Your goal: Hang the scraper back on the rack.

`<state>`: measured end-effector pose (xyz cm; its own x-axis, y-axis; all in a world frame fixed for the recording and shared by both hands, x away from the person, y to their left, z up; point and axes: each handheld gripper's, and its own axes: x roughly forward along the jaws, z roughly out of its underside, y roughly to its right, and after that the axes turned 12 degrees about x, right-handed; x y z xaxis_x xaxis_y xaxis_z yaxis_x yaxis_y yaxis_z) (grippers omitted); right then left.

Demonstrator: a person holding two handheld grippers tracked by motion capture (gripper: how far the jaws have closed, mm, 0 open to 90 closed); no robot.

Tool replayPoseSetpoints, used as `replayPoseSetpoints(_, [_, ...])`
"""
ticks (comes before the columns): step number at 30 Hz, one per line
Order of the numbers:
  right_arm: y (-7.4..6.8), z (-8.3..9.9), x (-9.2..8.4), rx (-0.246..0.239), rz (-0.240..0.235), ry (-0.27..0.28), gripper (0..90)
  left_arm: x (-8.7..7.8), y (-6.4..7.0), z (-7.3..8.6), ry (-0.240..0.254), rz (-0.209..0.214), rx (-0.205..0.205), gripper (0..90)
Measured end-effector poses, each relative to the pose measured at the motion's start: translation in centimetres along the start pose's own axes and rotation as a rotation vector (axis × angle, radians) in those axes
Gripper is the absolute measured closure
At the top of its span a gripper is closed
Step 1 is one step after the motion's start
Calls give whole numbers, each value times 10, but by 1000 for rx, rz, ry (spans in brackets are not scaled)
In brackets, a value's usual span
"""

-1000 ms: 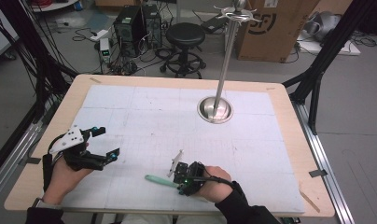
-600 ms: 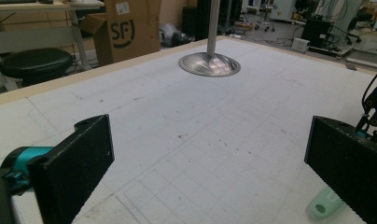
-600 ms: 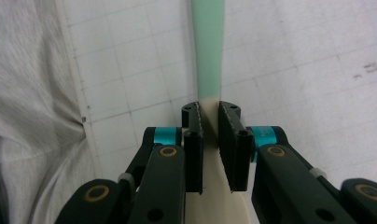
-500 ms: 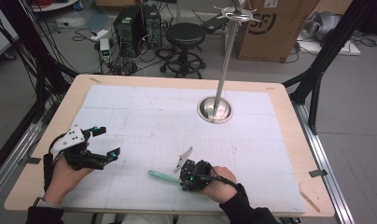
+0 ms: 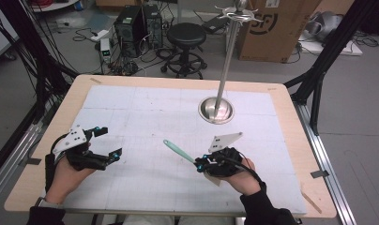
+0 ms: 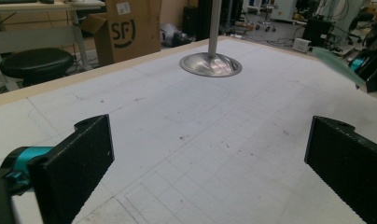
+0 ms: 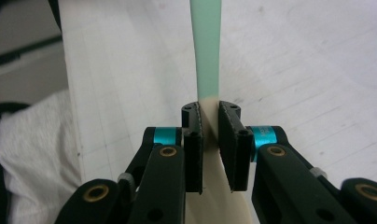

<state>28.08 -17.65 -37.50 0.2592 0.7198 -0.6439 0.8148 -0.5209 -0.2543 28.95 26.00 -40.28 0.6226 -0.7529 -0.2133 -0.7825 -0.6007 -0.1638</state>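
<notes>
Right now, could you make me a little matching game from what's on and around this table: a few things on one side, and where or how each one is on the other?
Things:
1. spatula
2. metal stand
3. left gripper
4. stool

Places or states:
A. on the floor beyond the table
B. jaws wide open, nothing between them
C. clamped in the right gripper, off the table
D. upright on its round base at the far side of the table

Pairs: 1-C, 2-D, 3-B, 4-A
</notes>
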Motion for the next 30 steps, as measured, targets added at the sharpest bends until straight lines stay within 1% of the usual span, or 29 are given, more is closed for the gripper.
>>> replayPoseSetpoints(1, [1, 0, -3, 10, 7, 14, 807, 0, 0, 0, 1, -3, 0, 18])
replayPoseSetpoints(2, [4, 0, -6, 7, 11, 36, 807, 0, 0, 0, -2, -5, 0, 17])
replayPoseSetpoints(6, [11, 2, -19, 40, 14, 104, 808, -1, 0, -1, 4, -3, -1, 18])
replayPoseSetpoints(9, [17, 3, -29, 43, 11, 155, 808, -2, 1, -1, 5, -4, -1, 18])
replayPoseSetpoints(11, [21, 3, -37, 53, 5, 190, 808, -1, 1, -1, 1, -4, 2, 18])
replayPoseSetpoints(15, [31, 4, -52, 66, -27, 269, 808, -1, 2, -1, -1, -2, 0, 18])
replayPoseSetpoints(16, [35, 5, -56, 68, -25, 283, 808, -1, 2, -1, -5, -2, 2, 18])
replayPoseSetpoints(17, [38, 5, -59, 79, -25, 292, 809, -1, 2, 0, -5, -2, 2, 18])
replayPoseSetpoints(20, [49, 4, -69, 90, -22, 315, 809, -1, 2, 0, -5, -1, 2, 18])
replayPoseSetpoints(23, [61, 2, -78, 91, -21, 333, 809, -1, 4, -1, 6, 11, 0, 18])
replayPoseSetpoints(25, [68, 0, -84, 79, -30, 335, 809, -2, 5, -1, 16, 28, 7, 18])
replayPoseSetpoints(27, [75, -2, -90, 62, -27, 327, 809, -3, 6, -1, 13, 34, 9, 18])
replayPoseSetpoints(29, [80, -4, -96, 66, -23, 335, 809, -3, 7, -1, 10, 32, 9, 18])
replayPoseSetpoints(30, [83, -5, -100, 65, -20, 347, 809, -3, 7, 0, 8, 29, 5, 18])
